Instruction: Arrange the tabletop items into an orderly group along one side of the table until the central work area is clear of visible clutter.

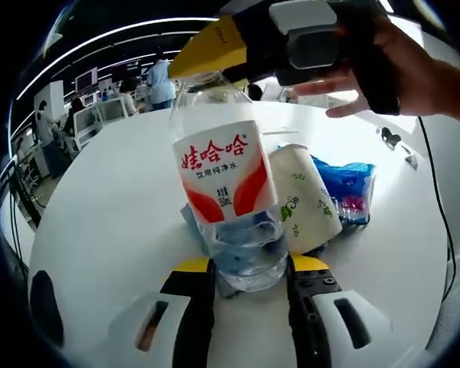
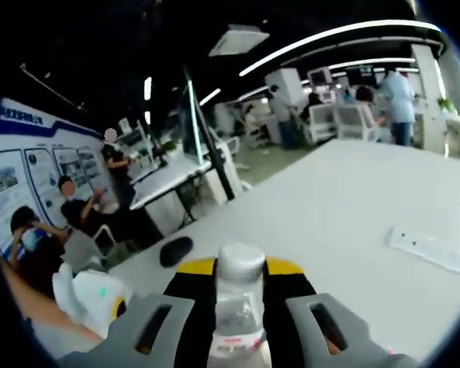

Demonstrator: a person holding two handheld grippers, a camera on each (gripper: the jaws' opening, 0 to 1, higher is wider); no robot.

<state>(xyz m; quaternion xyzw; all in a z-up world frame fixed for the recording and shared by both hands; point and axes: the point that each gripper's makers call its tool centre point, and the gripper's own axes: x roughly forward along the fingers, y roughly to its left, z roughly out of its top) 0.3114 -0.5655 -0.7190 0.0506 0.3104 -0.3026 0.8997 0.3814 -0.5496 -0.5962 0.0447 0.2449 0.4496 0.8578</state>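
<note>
Both tongs grip one water bottle (image 1: 231, 201): the left gripper (image 1: 249, 280) clamps its base at lower centre, the right gripper (image 2: 240, 285) clamps its capped neck, likely steadying it for a controlled shift sideways. A paper cup (image 1: 307, 198) and blue packet (image 1: 349, 188) crowd just right on the white table (image 1: 115, 207).

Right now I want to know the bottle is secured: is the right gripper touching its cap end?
Touching. The right gripper view shows the right gripper with both jaws pressed against the water bottle neck, just below its white cap.
</note>
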